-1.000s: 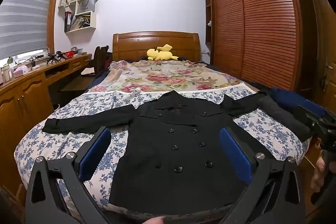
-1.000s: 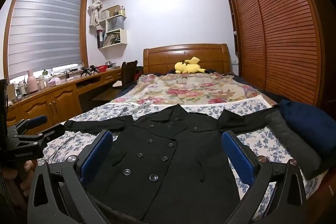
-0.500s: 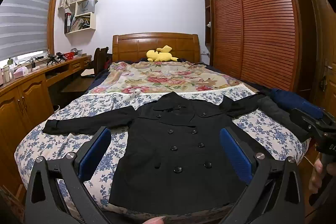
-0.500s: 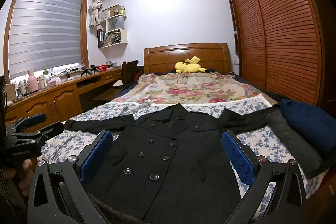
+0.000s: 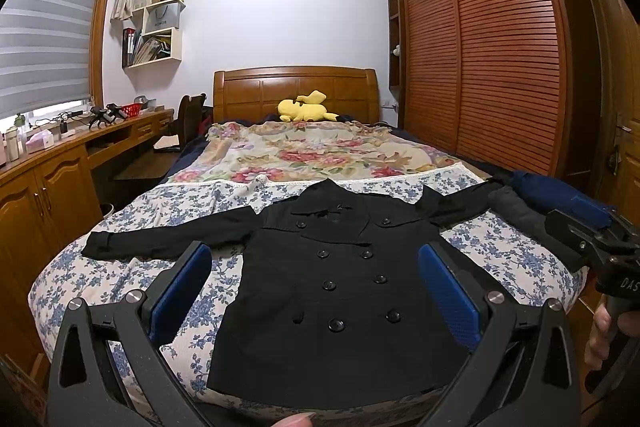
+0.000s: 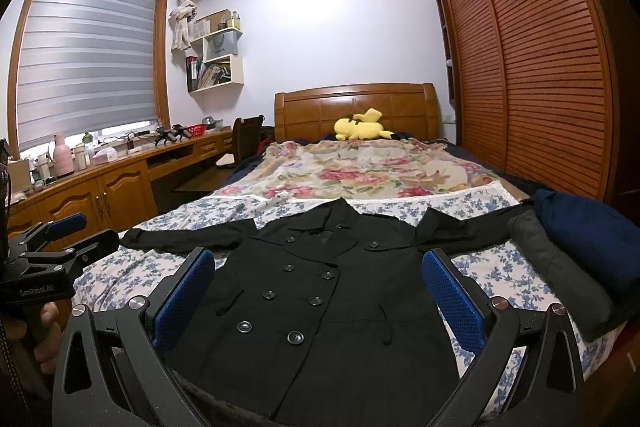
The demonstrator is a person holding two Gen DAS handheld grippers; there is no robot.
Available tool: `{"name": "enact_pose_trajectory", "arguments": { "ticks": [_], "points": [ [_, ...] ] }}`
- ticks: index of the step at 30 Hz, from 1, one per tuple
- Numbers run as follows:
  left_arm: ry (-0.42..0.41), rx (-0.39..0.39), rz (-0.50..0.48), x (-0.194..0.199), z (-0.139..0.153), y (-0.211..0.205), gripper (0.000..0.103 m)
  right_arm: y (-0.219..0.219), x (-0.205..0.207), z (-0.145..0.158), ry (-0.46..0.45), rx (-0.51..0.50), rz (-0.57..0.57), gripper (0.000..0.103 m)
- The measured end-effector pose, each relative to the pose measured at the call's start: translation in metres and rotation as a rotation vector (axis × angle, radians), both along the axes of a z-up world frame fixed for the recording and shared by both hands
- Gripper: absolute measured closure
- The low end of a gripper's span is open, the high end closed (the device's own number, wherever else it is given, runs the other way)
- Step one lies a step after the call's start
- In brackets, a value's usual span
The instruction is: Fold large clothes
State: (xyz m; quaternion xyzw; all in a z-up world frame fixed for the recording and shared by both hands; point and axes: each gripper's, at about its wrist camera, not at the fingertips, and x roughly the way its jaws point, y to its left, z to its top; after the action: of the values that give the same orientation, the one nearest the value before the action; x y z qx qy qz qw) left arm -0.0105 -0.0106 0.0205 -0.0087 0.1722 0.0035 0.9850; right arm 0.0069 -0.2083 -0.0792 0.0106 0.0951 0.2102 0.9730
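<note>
A black double-breasted coat (image 5: 340, 291) lies flat, front up, on the bed's blue-flowered sheet (image 5: 120, 267), sleeves spread to both sides; it also shows in the right wrist view (image 6: 320, 307). My left gripper (image 5: 316, 291) is open and empty, held above the foot of the bed before the coat's hem. My right gripper (image 6: 316, 291) is open and empty too, at the hem's right side. Each gripper shows at the edge of the other's view: the right one (image 5: 592, 247), the left one (image 6: 52, 247).
Folded dark grey (image 6: 560, 267) and navy (image 6: 592, 231) clothes lie on the bed's right edge. A floral blanket (image 5: 312, 155) and a yellow plush toy (image 5: 304, 109) are farther up the bed. A wooden desk (image 5: 60, 163) runs along the left, a slatted wardrobe (image 5: 500, 67) along the right.
Both grippers have barely moved; the left view has tilted slightly, so the coat sits a little lower and farther. Nothing was taken hold of.
</note>
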Motion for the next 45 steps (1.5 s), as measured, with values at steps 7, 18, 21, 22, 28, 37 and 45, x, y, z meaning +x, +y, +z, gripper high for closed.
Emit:
{"name": "enact_pose_trajectory", "arguments": {
  "ticks": [7, 18, 21, 22, 28, 37, 45],
  "points": [
    [-0.005, 0.004, 0.0, -0.001, 0.005, -0.003, 0.0, 0.0, 0.001, 0.0, 0.003, 0.001, 0.0, 0.0],
    [-0.012, 0.005, -0.001, -0.004, 0.006, -0.005, 0.0, 0.0, 0.001, 0.0, 0.001, 0.0, 0.0, 0.0],
    [-0.012, 0.003, -0.002, -0.004, 0.006, -0.005, 0.0, 0.0, 0.0, 0.0, 0.0, 0.0, -0.002, 0.0],
    [-0.012, 0.003, -0.004, -0.004, 0.007, -0.007, 0.0, 0.0, 0.001, 0.0, 0.0, 0.0, -0.002, 0.0],
    [-0.019, 0.008, -0.008, -0.008, 0.011, -0.014, 0.0, 0.001, 0.001, 0.0, 0.001, 0.002, -0.004, 0.0],
    [-0.021, 0.007, -0.011, -0.011, 0.01, -0.012, 0.0, 0.001, 0.0, 0.001, -0.004, 0.005, -0.006, 0.0],
    [-0.02, 0.006, -0.01, -0.009, 0.007, -0.009, 0.0, 0.002, 0.0, 0.001, -0.007, 0.006, -0.004, 0.0]
  ]
}}
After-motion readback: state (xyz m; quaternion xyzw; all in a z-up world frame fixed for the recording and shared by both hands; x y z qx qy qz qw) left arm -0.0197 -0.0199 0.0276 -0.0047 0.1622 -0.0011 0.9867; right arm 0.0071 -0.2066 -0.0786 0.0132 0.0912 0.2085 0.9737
